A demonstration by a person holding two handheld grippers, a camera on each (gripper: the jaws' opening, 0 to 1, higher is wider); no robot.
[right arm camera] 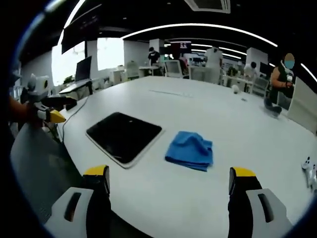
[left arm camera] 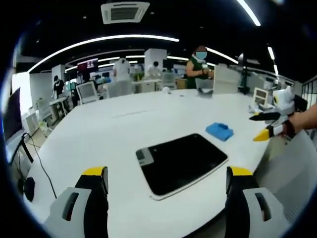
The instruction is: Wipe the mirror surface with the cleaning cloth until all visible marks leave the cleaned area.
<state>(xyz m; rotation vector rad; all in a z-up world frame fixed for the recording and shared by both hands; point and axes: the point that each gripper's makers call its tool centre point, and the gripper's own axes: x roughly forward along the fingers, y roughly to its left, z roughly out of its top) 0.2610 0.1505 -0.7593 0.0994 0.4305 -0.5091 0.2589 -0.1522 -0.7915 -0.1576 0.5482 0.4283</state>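
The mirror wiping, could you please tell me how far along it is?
Nothing looks done yet. The cleaning cloth lies crumpled on the white table beside the dark mirror, not on it. In hand: nothing; the right claw and left claw are both open and empty, short of the table edge. Left: picking up the cloth and wiping the mirror.

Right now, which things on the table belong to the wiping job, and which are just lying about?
For the job:
- mirror, dark, flat on the table
- cloth, blue, crumpled beside the mirror
- left claw and right claw, both open and empty

Lying about:
- small white object near the table edge
- monitors on far desks
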